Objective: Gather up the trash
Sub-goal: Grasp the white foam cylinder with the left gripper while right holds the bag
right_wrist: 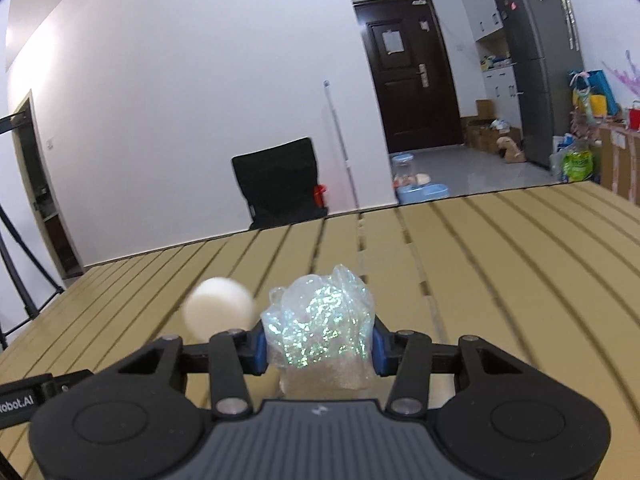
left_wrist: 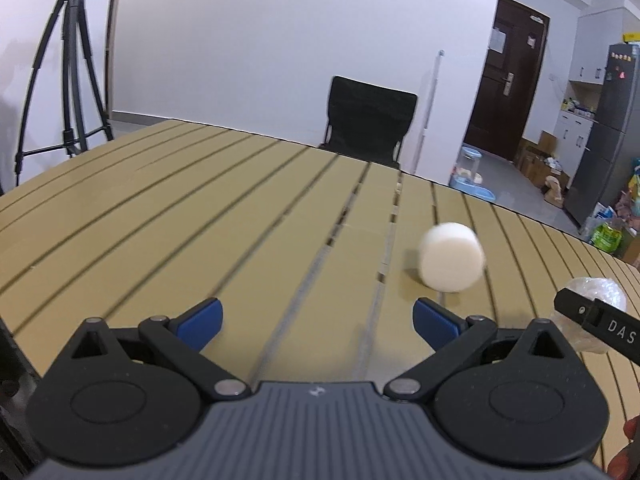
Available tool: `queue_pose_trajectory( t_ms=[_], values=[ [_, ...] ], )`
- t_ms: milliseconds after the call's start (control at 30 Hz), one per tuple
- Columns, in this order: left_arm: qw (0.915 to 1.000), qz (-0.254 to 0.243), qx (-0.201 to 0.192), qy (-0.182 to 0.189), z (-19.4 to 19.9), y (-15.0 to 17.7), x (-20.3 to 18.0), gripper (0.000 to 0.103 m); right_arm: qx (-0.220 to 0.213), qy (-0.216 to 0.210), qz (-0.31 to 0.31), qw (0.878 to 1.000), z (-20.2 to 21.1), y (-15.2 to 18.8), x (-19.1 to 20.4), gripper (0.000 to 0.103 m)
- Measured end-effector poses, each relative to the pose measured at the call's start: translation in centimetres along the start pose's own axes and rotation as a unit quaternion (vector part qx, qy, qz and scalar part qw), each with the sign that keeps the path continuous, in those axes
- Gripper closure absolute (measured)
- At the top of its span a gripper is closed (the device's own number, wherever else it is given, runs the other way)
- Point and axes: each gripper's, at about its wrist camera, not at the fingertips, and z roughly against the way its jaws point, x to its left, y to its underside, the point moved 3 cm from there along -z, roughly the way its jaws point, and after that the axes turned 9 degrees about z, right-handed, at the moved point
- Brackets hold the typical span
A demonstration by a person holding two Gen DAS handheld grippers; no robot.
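The right tongs (right_wrist: 318,350) pinch a crumpled wad of clear, iridescent plastic wrap (right_wrist: 322,322) between their blue pads (right_wrist: 258,350), the wad bulging above and below them. Just to its left, a white foam cylinder (right_wrist: 218,312), blurred, lies on the slatted tan table (right_wrist: 500,264). Beyond the far edge stand a black chair (right_wrist: 278,182), a dark brown door (right_wrist: 412,72) and a grey refrigerator (right_wrist: 536,56). The tip of another black tool (right_wrist: 36,396) shows at lower left.
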Motion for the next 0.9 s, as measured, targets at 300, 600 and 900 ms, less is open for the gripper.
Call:
queue_pose_trajectory(
  t_ms=[300,600,900],
  values=[
    [0.9997,-0.018,0.001,0.016,-0.3,0.6,-4.7,0.0,-0.008,0.023,-0.03,0.999,1.4,-0.2,-6.5,0.061],
    [0.9973,-0.072,-0.003,0.014,-3.1,-1.0,-9.3,0.0,-0.011,0.051,-0.055,0.997,1.7,0.1,-11.4,0.061],
    [0.994,-0.1,0.044,-0.004,-8.3,-0.8,-13.5,0.0,-0.011,0.07,-0.069,0.995,2.0,0.6,-14.3,0.061]
  ],
)
